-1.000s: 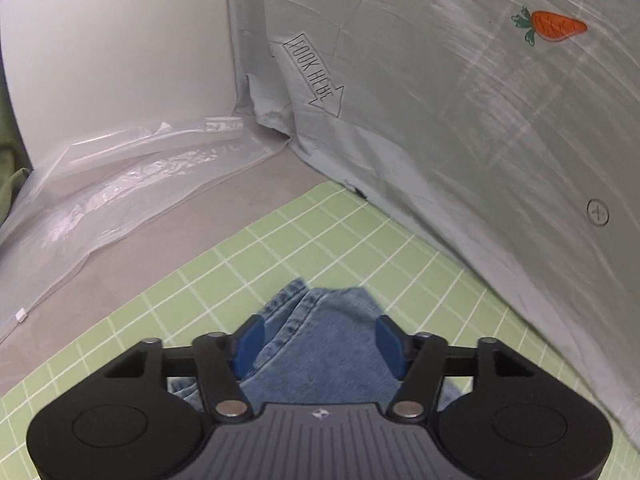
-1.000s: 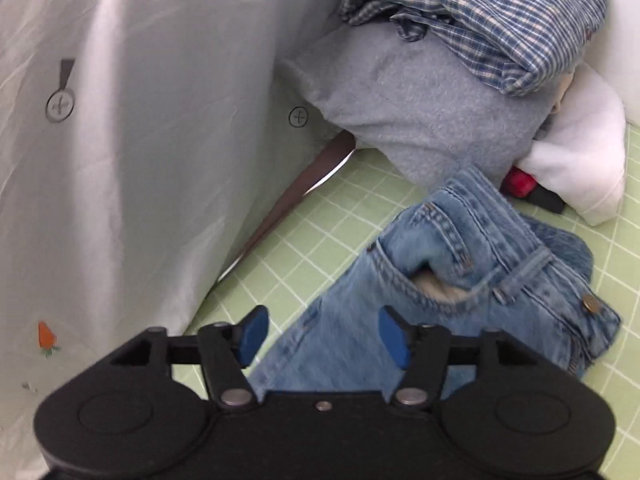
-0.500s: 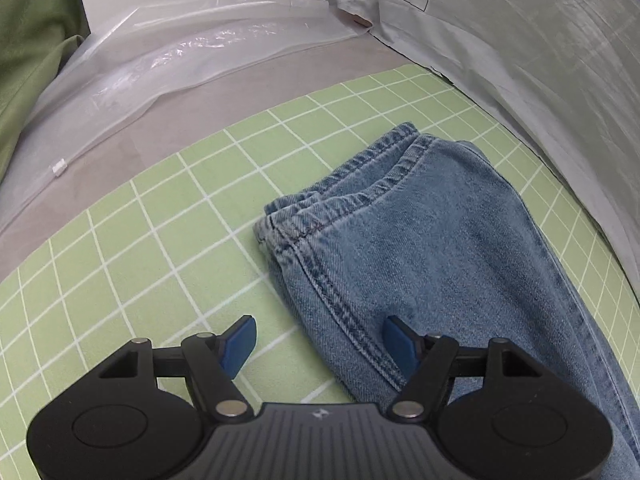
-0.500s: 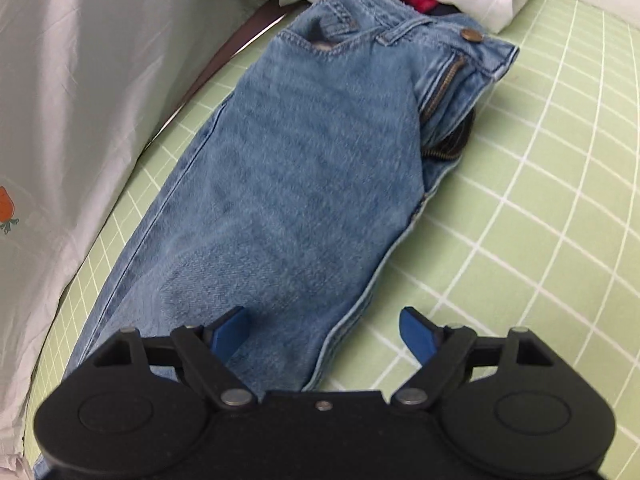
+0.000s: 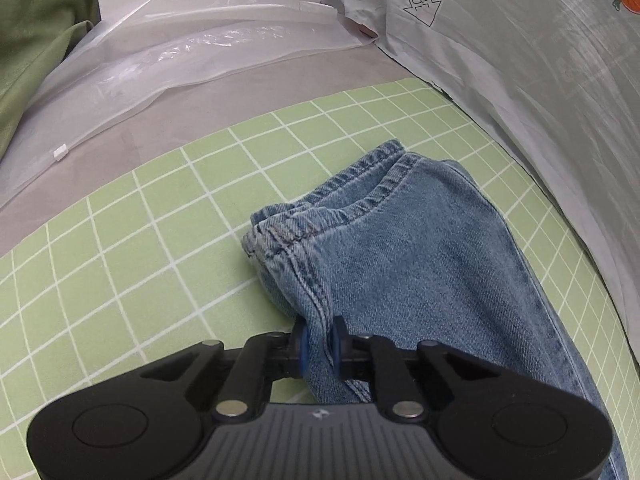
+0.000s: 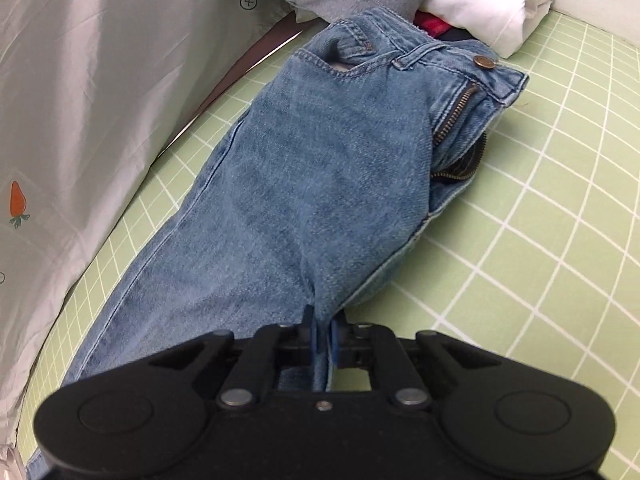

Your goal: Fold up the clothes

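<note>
Both your left gripper (image 5: pixel 320 346) and right gripper (image 6: pixel 322 336) pinch the jeans (image 6: pixel 320 168) by their near edge only — lifting unevenly could slip layers apart.

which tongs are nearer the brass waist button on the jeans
Right. The right tongs grip the jeans below the button; the left tongs grip near the hems.

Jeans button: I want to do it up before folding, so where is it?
In the right wrist view, the button sits upper right on the jeans waistband, just above the open zipper, near the white cloth.
</note>
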